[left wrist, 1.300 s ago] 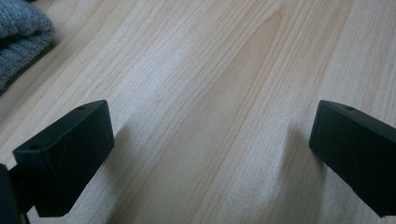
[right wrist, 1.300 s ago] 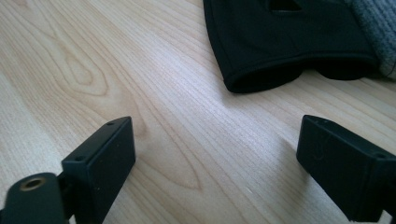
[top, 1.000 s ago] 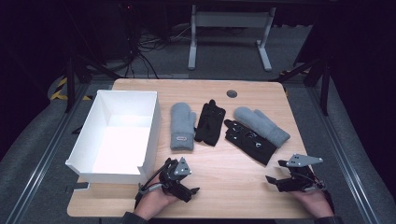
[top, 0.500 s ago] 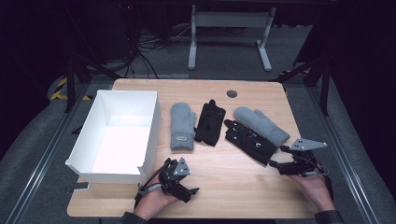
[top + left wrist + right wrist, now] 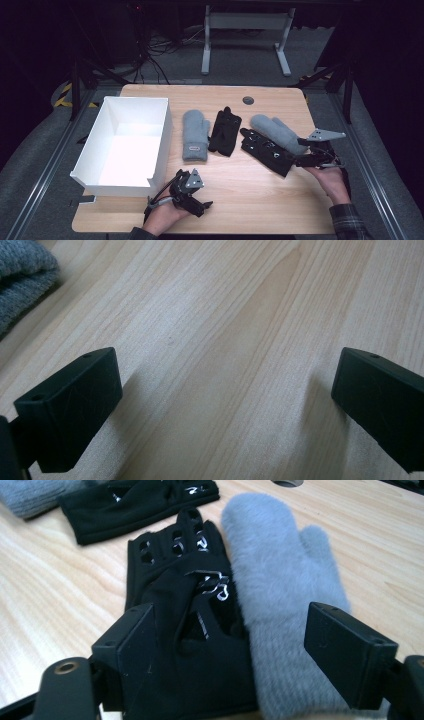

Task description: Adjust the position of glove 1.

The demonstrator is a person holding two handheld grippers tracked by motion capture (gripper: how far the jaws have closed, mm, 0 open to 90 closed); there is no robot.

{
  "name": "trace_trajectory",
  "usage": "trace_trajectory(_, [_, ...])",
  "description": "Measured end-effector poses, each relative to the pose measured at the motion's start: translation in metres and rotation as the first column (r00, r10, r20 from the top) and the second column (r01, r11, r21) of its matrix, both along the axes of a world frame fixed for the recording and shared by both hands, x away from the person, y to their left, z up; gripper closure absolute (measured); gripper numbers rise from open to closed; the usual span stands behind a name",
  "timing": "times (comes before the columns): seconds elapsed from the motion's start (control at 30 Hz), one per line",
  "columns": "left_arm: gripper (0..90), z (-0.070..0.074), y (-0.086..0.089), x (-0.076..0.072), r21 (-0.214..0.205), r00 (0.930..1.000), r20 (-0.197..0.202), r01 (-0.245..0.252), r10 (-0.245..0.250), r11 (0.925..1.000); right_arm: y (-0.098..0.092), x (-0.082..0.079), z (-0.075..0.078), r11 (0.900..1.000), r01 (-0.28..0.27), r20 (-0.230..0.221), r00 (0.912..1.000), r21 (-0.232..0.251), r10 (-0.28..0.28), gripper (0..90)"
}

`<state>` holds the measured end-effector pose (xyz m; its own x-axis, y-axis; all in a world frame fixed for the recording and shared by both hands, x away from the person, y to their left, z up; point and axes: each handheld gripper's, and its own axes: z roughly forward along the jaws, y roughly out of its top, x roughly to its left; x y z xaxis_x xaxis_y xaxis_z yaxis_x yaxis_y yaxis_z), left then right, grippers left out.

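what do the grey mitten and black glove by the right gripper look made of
Grey mitten: looks like soft, matte fleece or plush, with a fuzzy nap. Black glove: seems a thin, smooth synthetic knit, going by its flat dark surface, punched finger holes and white print.

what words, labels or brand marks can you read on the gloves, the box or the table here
Nothing can be read as text.
Small patch on the cuff of the left grey mitten: too small and blurred to read.
White marks on the fingerless black glove: blurred, not legible.
White marks on the other black glove: blurred, not legible.
White box and table: no writing visible.
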<state>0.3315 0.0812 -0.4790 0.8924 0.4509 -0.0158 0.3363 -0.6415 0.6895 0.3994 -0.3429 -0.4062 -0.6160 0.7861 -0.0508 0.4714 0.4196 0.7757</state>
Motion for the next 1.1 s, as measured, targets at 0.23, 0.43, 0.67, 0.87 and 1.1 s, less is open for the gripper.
trace_trajectory(0.23, [0.3, 0.000, 0.000, 0.000, 0.000, 1.0000, 0.000, 0.000, 0.000, 1.0000, -0.005, 0.019, 0.004, 0.9999, 0.008, -0.003, 1.0000, 0.008, -0.008, 26.5])
trace_trajectory(0.43, [0.3, 0.000, 0.000, 0.000, 0.000, 1.0000, 0.000, 0.000, 0.000, 1.0000, -0.006, 0.034, 0.004, 0.9997, 0.012, -0.004, 0.9999, 0.022, -0.011, 30.3])
trace_trajectory(0.67, [0.3, 0.000, 0.000, 0.000, 0.000, 1.0000, 0.000, 0.000, 0.000, 1.0000, -0.009, 0.053, 0.001, 0.9997, 0.019, -0.016, 0.9997, 0.016, -0.019, 35.7])
trace_trajectory(0.87, [0.3, 0.000, 0.000, 0.000, 0.000, 1.0000, 0.000, 0.000, 0.000, 1.0000, -0.012, 0.069, -0.007, 0.9995, 0.027, -0.048, 0.9985, 0.016, -0.027, 39.8])
trace_trajectory(1.1, [0.3, 0.000, 0.000, 0.000, 0.000, 1.0000, -0.001, 0.000, 0.000, 1.0000, -0.009, 0.082, -0.017, 0.9999, 0.017, -0.092, 0.9956, -0.004, -0.017, 45.9])
